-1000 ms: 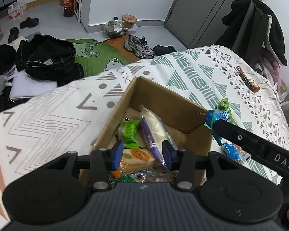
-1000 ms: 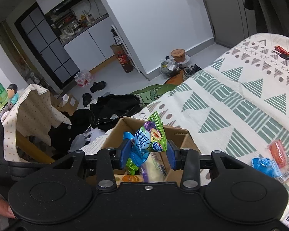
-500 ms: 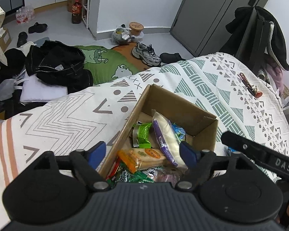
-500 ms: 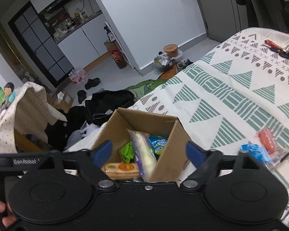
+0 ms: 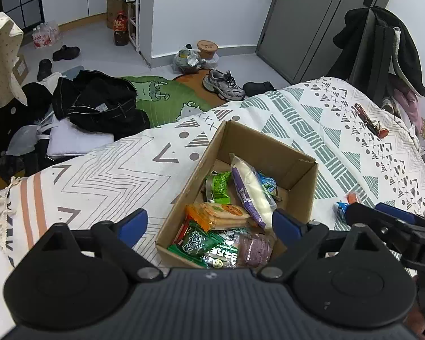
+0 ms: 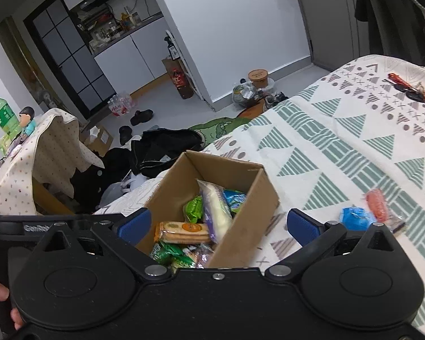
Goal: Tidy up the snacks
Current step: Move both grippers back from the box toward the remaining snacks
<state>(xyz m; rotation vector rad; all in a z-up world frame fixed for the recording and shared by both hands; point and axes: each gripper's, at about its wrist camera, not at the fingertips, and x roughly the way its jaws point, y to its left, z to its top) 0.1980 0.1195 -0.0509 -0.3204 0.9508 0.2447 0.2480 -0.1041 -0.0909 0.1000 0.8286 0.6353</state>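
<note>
From the left wrist, the left gripper (image 5: 209, 222) hangs above the near end of the box (image 5: 289, 157) on the bedspread (image 5: 104, 170), its jaws opening wide with nothing pinched between them, so the step in hand looks like a release over the box with the next pick yet to begin. Inside lie a green pack (image 5: 218, 184), a long white pack (image 5: 253, 189) with a purple edge, a small blue pack (image 5: 267, 183) against the far side, a cracker pack (image 5: 221, 215) with an orange label, and green and purple wrappers (image 5: 226, 248) heaped at the near end (the box is filling but not full). Part of the right gripper's arm shows at the right edge. From the right wrist, the right gripper (image 6: 218, 225) is likewise opening, jaws spread either side of the box corner and empty; the same green, white, blue and cracker packs show inside. Still out on the bedspread, well to the right of the box, lie a blue snack (image 6: 354, 217) and an orange one (image 6: 376, 205) just beside it, with a clear wrapper (image 6: 396, 223) next to them. The next move, I judge, calls for the right gripper to swing right and down, and close on one of those without dragging the cloth.
</note>
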